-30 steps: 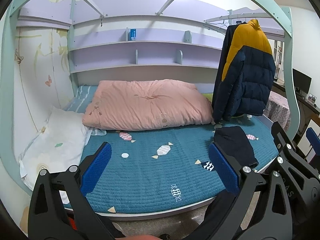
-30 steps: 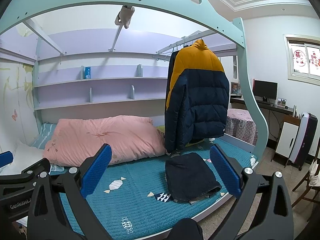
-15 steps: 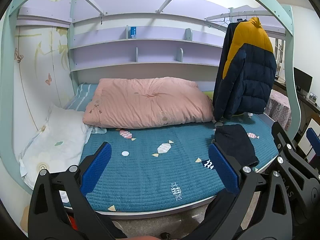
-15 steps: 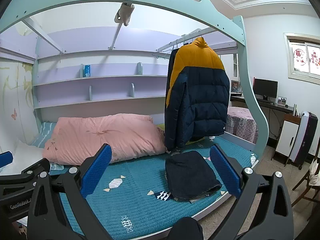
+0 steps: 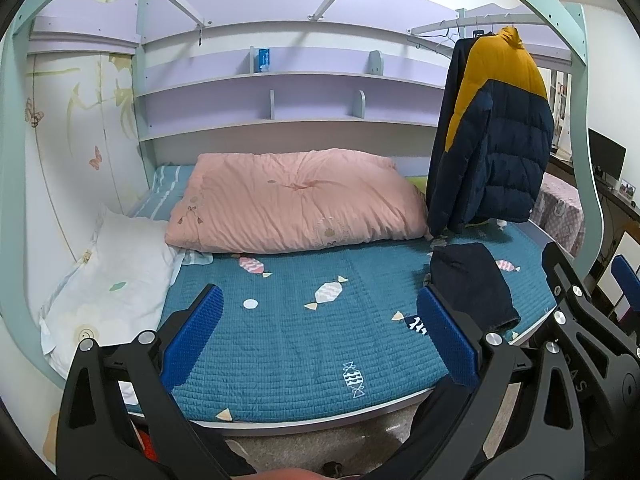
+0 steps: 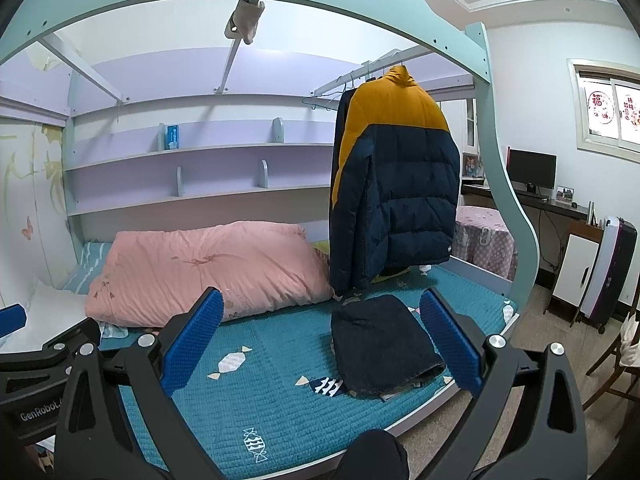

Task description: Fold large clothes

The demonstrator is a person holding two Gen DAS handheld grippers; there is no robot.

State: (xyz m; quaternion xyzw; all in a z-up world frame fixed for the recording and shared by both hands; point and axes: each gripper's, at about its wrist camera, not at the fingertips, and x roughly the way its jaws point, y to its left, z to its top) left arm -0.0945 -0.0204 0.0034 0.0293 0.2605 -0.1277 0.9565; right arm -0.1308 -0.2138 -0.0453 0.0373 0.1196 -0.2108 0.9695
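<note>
Bed (image 5: 288, 344): the teal quilt takes up most of your view, and its front edge runs just ahead of both grippers. The middle of the quilt is bare, open room from the front edge back to the duvet.

Duvet (image 5: 296, 204): pink, bunched across the back of the bed under the shelves (image 5: 280, 76).

Jacket (image 6: 394, 184): navy and yellow puffer, hanging from the rail (image 6: 360, 72) at the right end of the bed. Its hem hangs just above the quilt, close behind the folded garment.

Pillow (image 5: 108, 280): white, against the left wall, reaching to the bed's front-left corner.

Folded garment (image 6: 380, 344): dark, flat on the quilt near the bed's front-right edge, below the jacket. Its near corner sits close to the edge.

Bed frame post (image 6: 508, 200): curved, mint, bounds the right side. Beyond it there's floor, a counter with a monitor (image 6: 532, 170), and a suitcase (image 6: 608, 272).

Left gripper (image 5: 320, 336): jaws spread wide, holding nothing, above the front edge mid-bed.

Right gripper (image 6: 320, 340): jaws spread wide, holding nothing, with the folded garment in view between them but well ahead, no contact.
</note>
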